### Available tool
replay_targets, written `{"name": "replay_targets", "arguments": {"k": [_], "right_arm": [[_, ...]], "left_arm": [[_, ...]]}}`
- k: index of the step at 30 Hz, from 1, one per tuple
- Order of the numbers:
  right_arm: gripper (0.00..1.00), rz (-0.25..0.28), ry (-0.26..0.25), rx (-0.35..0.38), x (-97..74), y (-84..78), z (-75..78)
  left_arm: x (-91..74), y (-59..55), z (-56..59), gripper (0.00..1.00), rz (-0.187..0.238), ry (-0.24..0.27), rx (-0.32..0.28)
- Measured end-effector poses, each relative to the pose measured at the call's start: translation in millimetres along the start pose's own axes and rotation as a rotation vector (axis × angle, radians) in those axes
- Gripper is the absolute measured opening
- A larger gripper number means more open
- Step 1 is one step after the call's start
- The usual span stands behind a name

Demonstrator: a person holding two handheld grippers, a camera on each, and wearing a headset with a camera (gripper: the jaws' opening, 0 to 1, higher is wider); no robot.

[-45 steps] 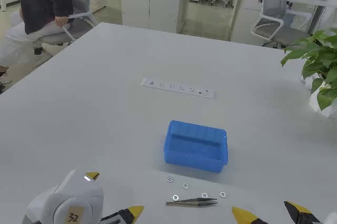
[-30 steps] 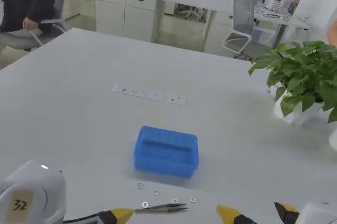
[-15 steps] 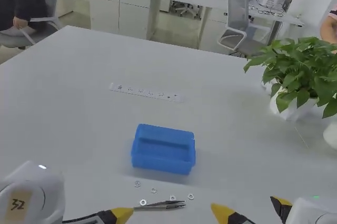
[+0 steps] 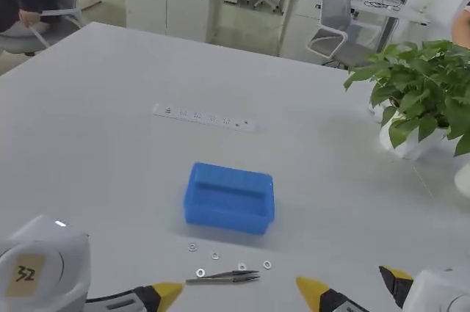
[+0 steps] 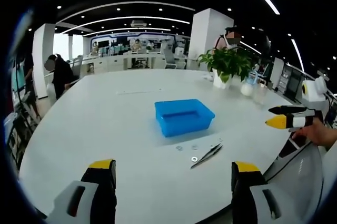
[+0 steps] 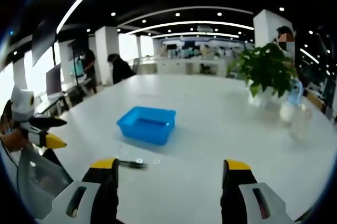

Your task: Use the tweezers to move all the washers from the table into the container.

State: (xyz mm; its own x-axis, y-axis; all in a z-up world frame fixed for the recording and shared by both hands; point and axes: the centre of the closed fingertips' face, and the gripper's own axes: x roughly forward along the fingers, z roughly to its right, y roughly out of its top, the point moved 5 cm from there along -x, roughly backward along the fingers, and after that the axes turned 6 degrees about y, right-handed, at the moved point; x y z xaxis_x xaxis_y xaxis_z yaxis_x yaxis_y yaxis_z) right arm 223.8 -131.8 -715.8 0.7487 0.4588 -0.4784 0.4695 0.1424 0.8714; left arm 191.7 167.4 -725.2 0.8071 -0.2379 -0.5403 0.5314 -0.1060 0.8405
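A blue container (image 4: 229,198) stands open-topped in the middle of the white table (image 4: 110,150). Just in front of it lie several small washers (image 4: 215,255) in a loose row, and the metal tweezers (image 4: 222,277) lie flat among them. My left gripper (image 5: 174,167) is open with nothing in it, low at the near edge; one yellow fingertip (image 4: 167,293) sits left of the tweezers. Right of the tweezers, my right gripper (image 4: 352,286) is open and holds nothing. The right gripper view has the tweezers (image 6: 131,164), washers (image 6: 139,161) and container (image 6: 147,124) ahead of that gripper (image 6: 170,165).
A white power strip (image 4: 204,117) lies on the table beyond the container. A potted green plant (image 4: 418,99) stands at the right edge. Office chairs (image 4: 339,18) and a seated person (image 4: 22,0) are past the far side.
The head camera has swung right and tipped a little. Container, washers and tweezers lie where they were; both grippers stay open at the near edge.
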Motion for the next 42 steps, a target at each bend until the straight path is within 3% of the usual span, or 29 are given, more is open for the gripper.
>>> {"name": "replay_targets", "arguments": {"k": [7, 11, 15, 18, 20, 28, 31, 36, 42], "right_arm": [[0.79, -0.009, -0.003, 0.008, 0.2, -0.8, -0.4], [0.79, -0.014, 0.001, 0.017, 1.2, -2.7, 1.0], [0.78, -0.019, 0.004, 0.014, 2.1, -2.9, -0.2], [0.78, -0.022, 0.002, 0.014, 1.9, -3.4, -1.0], [0.78, -0.024, 0.003, 0.015, 2.2, -4.1, -0.6], [0.77, -0.036, 0.000, 0.021, 2.2, -5.5, -3.1], [0.77, -0.041, 0.003, 0.018, 2.2, -5.4, -5.5], [0.77, -0.052, 0.002, 0.021, 2.7, -6.0, -6.1], [0.76, -0.065, 0.004, 0.025, 3.9, -8.0, -5.9]], "left_arm": [[3.3, -3.3, 4.8, 0.79, -0.028, -0.050, 0.025], [7.4, -4.1, 5.9, 0.63, -0.053, -0.084, 0.043], [13.9, -0.8, 11.3, 0.48, -0.070, -0.150, 0.077], [22.7, -2.1, 19.3, 0.39, -0.116, -0.221, 0.128], [28.6, -2.4, 22.3, 0.34, -0.124, -0.241, 0.149], [61.3, -18.6, 37.2, 0.23, -0.223, -0.348, 0.254], [72.3, -23.5, 40.4, 0.19, -0.250, -0.383, 0.248], [92.0, -33.2, 41.3, 0.18, -0.280, -0.388, 0.341], [109.3, -41.9, 42.1, 0.10, -0.308, -0.395, 0.391]]}}
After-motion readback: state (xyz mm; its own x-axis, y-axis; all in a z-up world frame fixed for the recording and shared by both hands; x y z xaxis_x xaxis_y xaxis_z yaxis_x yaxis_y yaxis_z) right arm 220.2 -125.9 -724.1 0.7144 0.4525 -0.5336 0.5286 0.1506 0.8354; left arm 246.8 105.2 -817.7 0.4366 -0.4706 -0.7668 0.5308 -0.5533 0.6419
